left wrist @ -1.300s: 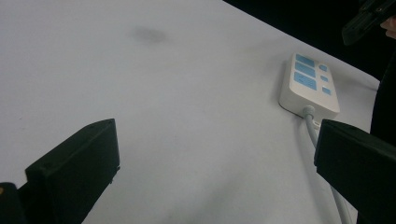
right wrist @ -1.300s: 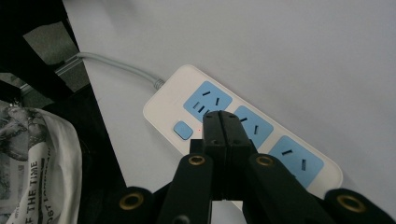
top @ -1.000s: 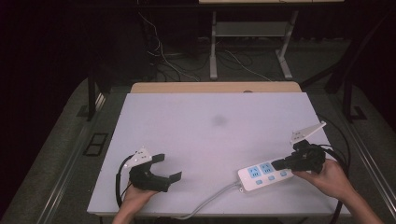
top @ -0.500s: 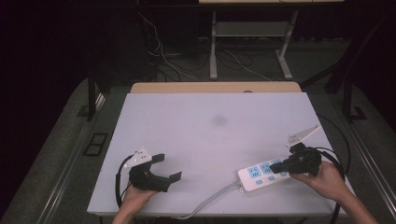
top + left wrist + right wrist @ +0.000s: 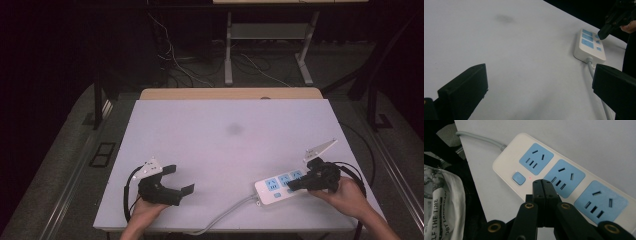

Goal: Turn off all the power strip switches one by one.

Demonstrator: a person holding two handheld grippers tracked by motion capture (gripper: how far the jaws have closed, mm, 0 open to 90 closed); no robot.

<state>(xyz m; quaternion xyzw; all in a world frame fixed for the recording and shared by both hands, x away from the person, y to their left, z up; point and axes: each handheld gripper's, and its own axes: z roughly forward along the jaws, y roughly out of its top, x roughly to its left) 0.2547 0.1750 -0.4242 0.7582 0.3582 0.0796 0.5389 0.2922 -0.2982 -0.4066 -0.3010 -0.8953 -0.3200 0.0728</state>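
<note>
A: Trouble could start right at that switch [image 5: 518,178]. The right gripper [image 5: 542,185] has its jaws pressed together, empty, the tip just short of the blue button on the strip [image 5: 281,186], which lies near the table's [image 5: 220,145] front right corner.

B: And the risk?

A: The closed tip is broad beside that small button. Off-line, it lands in the socket [image 5: 564,178] or shoves the strip sideways.

B: Nothing's bracing it?

A: No. The left gripper [image 5: 176,181] rests wide open, well apart.
</note>
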